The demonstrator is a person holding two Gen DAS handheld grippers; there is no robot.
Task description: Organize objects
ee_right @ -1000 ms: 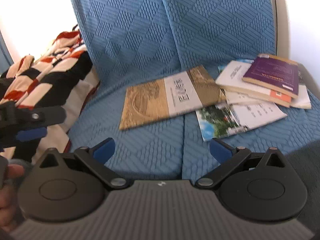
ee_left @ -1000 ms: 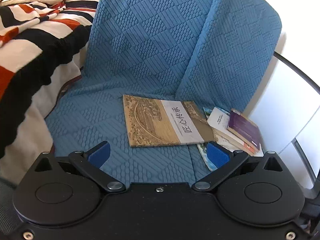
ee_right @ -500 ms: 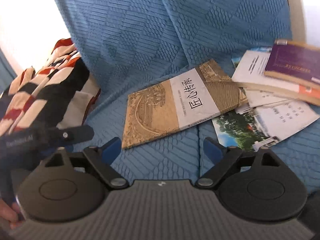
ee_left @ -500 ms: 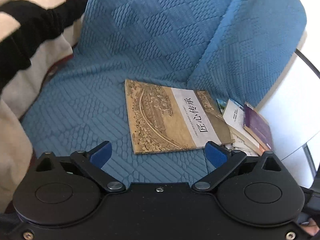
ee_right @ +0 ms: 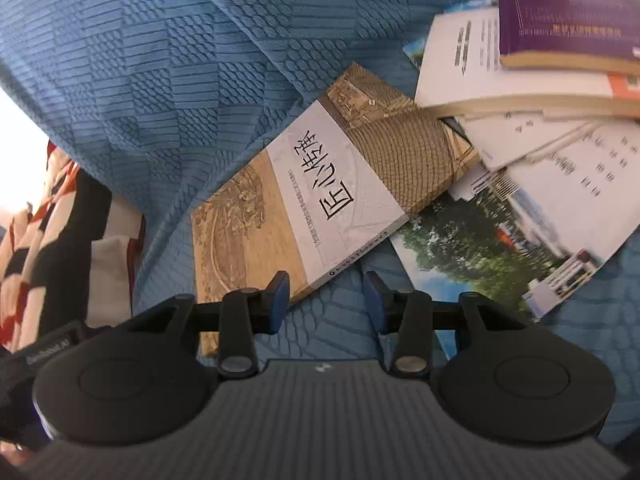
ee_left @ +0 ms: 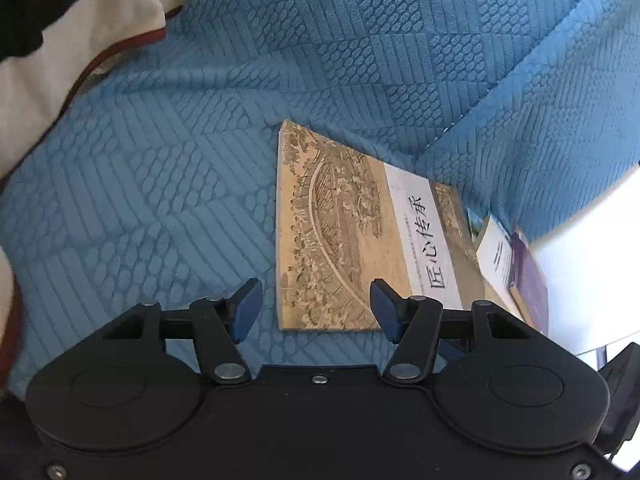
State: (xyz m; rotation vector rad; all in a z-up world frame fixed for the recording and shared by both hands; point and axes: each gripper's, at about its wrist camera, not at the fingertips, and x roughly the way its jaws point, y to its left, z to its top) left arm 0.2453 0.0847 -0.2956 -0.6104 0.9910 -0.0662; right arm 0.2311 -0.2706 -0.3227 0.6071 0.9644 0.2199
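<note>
Ahead of the left claw (ee_left: 316, 304), in the left wrist view, the tan book (ee_left: 360, 236) lies flat on the blue cover (ee_left: 160, 168), its near edge just past the fingertips and its near right corner hidden behind the right pad (ee_left: 382, 308). Right of it, a white book (ee_left: 496, 252) and a purple book (ee_left: 530, 276) show only as thin slivers, cut off by a bright white surface (ee_left: 588, 272) too washed out to identify. A striped blanket (ee_left: 60, 40) fills the upper left, mostly out of frame. This claw is spread partway, its pads apart with nothing between them; whether the right pad touches the tan book cannot be told. Turning to the right wrist view, the right claw (ee_right: 326, 300) hangs over the tan book's (ee_right: 304, 196) near long edge, the left pad (ee_right: 279, 296) covering a bit of that edge, the right pad over bare cover (ee_right: 160, 60). Its fingers stand moderately apart and pinch nothing; contact with the book is unclear. Beyond and right, the tan book's far end overlaps a photo leaflet (ee_right: 500, 248), and on that lie loose white sheets (ee_right: 580, 160), the white book (ee_right: 480, 68), then the purple book (ee_right: 560, 16), which is blurred and clipped by the frame. An orange edge (ee_right: 624, 84) peeks out beneath it. The blanket (ee_right: 48, 232) sits left, and the dark left gripper body (ee_right: 36, 352) is partly visible there.
</note>
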